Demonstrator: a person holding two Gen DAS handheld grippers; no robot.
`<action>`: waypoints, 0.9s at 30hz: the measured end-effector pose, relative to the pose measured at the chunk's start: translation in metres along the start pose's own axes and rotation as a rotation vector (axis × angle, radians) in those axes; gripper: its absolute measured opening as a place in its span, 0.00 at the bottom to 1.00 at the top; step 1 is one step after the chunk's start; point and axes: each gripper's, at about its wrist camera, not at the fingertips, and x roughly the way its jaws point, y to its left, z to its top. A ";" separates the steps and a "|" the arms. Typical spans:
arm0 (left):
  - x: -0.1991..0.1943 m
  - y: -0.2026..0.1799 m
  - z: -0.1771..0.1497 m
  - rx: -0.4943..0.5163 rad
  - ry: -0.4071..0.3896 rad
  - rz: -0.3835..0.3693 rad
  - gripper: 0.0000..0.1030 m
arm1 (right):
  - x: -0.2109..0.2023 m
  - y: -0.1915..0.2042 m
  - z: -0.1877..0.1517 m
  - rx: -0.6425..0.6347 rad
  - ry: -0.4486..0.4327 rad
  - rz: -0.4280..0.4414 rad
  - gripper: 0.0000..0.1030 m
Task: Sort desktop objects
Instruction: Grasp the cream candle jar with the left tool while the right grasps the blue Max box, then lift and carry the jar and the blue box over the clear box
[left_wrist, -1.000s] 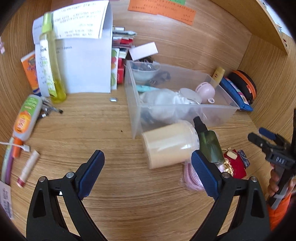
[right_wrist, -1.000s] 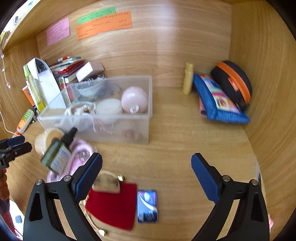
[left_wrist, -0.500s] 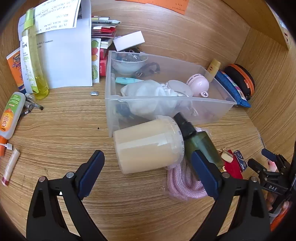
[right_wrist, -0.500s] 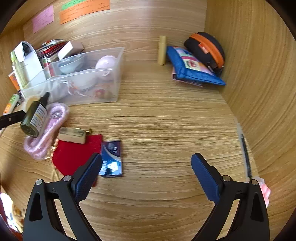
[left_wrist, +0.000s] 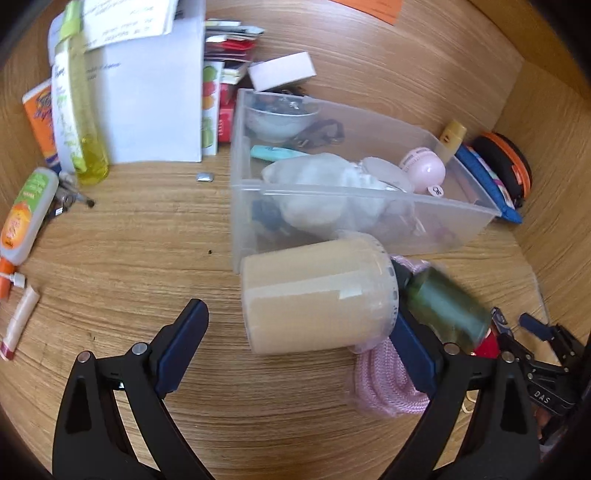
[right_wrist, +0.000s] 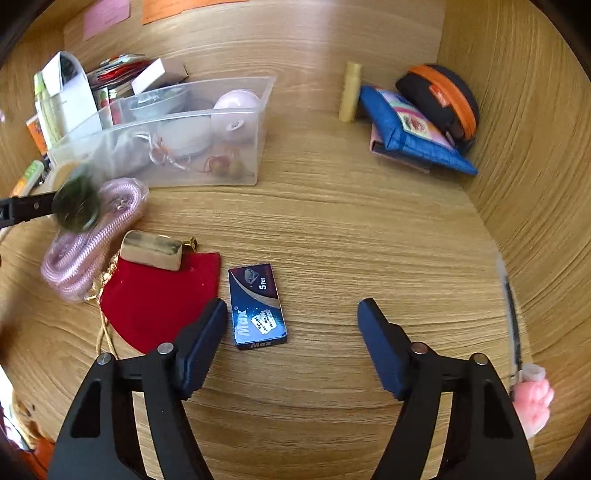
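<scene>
My left gripper (left_wrist: 299, 350) is open with its fingers around a cream cylinder (left_wrist: 317, 295) that lies on its side in front of the clear plastic bin (left_wrist: 354, 199). A dark green dropper bottle (left_wrist: 445, 308) appears blurred just right of the cylinder, above a pink rope coil (left_wrist: 384, 384). My right gripper (right_wrist: 291, 347) is open and empty, low over the desk next to a blue "Max" blade box (right_wrist: 256, 306). A red pouch (right_wrist: 155, 299) with a beige block (right_wrist: 151, 249) lies left of it. The green bottle (right_wrist: 75, 203) also shows there, blurred.
A yellow bottle (left_wrist: 79, 110), white paper holder (left_wrist: 147, 99), orange tube (left_wrist: 24, 214) and lip balm (left_wrist: 20, 317) stand at the left. A blue pouch (right_wrist: 410, 129), orange-black case (right_wrist: 439, 96) and yellow stick (right_wrist: 350, 92) sit at the back right. A pen (right_wrist: 511, 314) lies by the right wall.
My left gripper has moved forward until its fingers flank the cream cylinder. The green bottle has tilted and moved. My right gripper has dropped lower towards the blue blade box.
</scene>
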 end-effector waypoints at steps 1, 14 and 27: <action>0.000 0.002 0.000 -0.003 -0.003 0.004 0.93 | 0.001 -0.003 0.001 0.009 0.002 0.007 0.62; 0.007 0.000 0.001 0.006 0.004 -0.005 0.67 | 0.005 -0.001 0.012 0.020 -0.012 0.042 0.24; -0.017 0.012 -0.007 -0.037 -0.080 0.074 0.65 | -0.009 -0.012 0.031 0.128 -0.081 0.123 0.24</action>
